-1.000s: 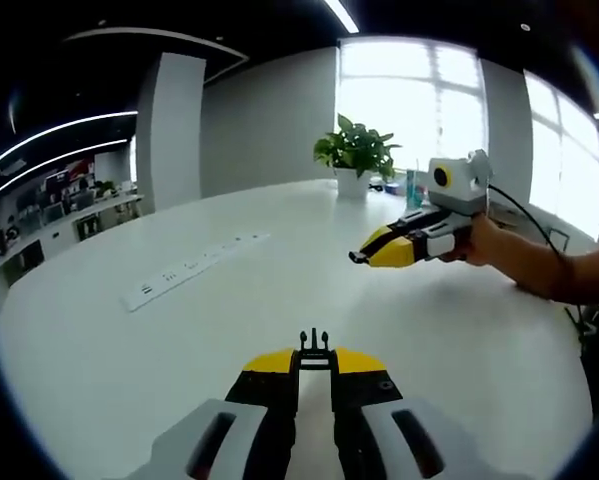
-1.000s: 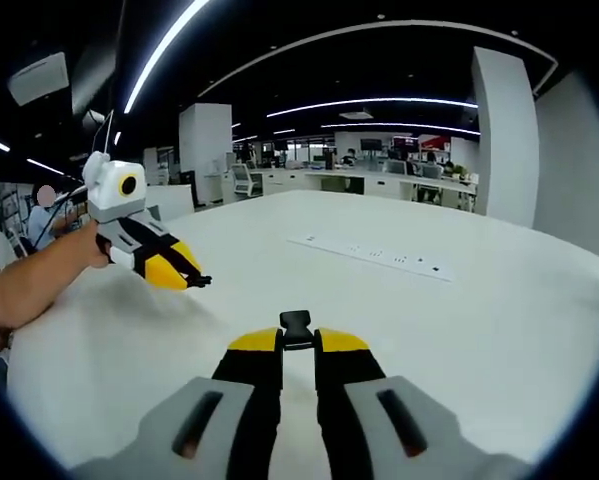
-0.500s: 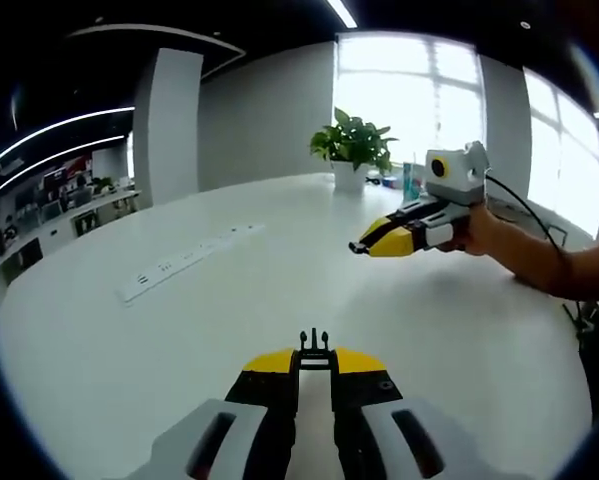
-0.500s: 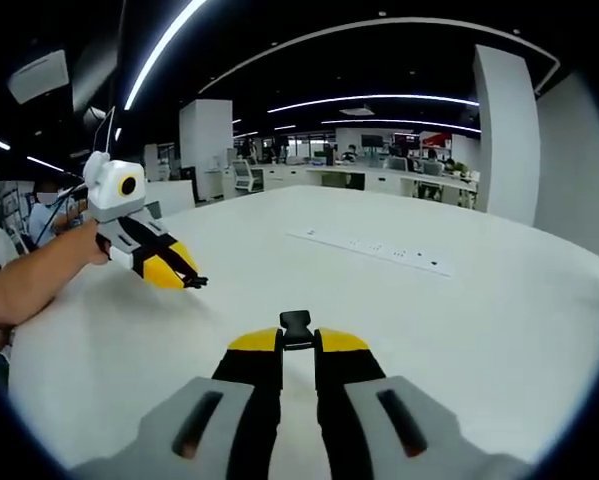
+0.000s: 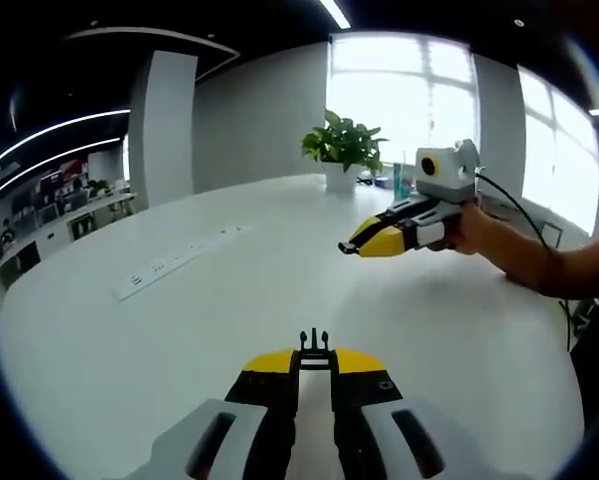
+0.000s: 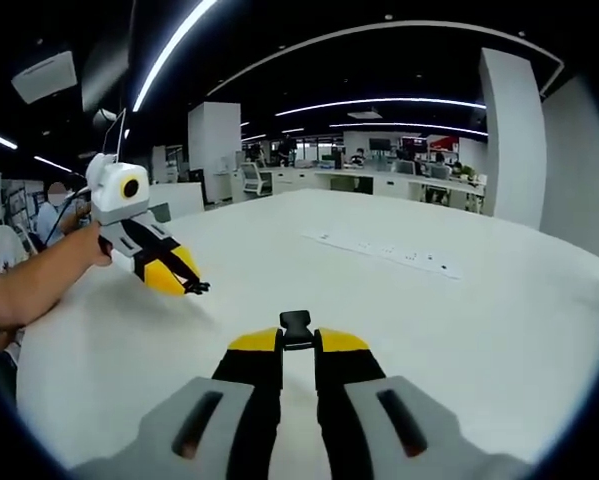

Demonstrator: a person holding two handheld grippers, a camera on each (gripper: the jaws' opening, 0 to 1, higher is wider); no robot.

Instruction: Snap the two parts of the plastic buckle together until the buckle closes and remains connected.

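- Left gripper point(image 5: 314, 360), raised over the white table point(image 5: 179, 330), clenches the pronged buckle half point(image 5: 314, 345).
- Right gripper point(image 6: 297, 340), held level, clenches the socket buckle half point(image 6: 296, 325).

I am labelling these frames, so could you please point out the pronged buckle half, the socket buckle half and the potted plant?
pronged buckle half point(image 5: 314, 350): left gripper view, on its prongs above the jaw tips.
socket buckle half point(image 6: 296, 328): right gripper view, on its black body between the jaw tips.
potted plant point(image 5: 345, 148): left gripper view, on its leaves.
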